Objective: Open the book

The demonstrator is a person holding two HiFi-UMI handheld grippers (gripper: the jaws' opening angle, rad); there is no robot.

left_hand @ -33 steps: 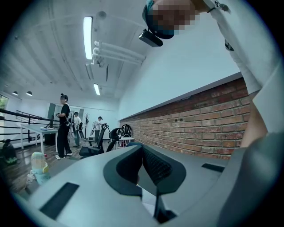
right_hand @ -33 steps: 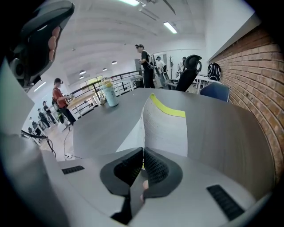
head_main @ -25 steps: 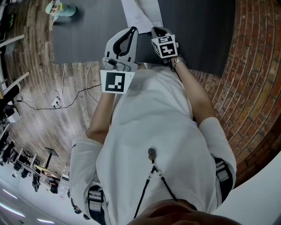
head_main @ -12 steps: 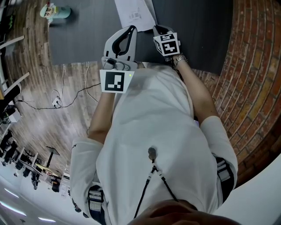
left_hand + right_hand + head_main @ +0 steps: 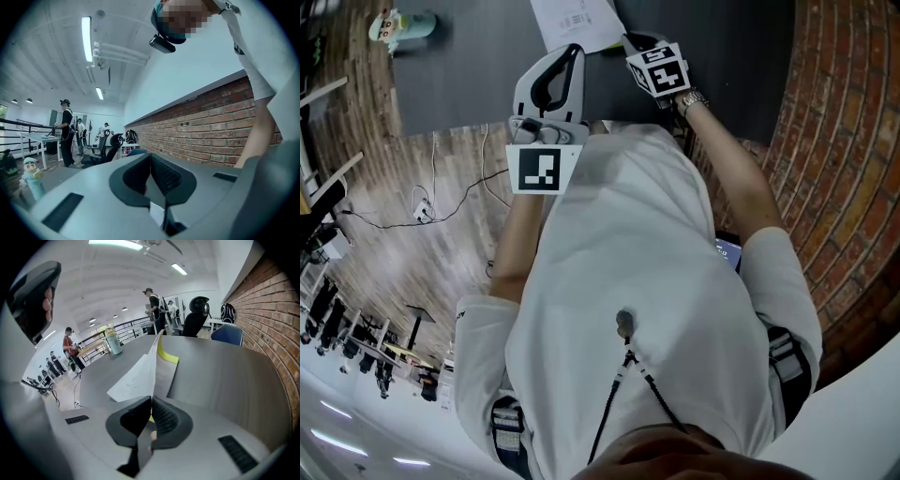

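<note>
Right gripper view: right gripper [image 5: 151,401] shut tight on a raised page [image 5: 136,376] of the book [image 5: 167,355], at twelve o'clock on the table [image 5: 225,366]. Left gripper [image 5: 150,159] closed, holding nothing.

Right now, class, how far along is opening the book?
Done: the right claw is shut on a page of the book, and that page stands up off the grey table. In hand: the book is only partly open. Still to do: lay the page over flat. The left claw is shut, holding nothing.
</note>
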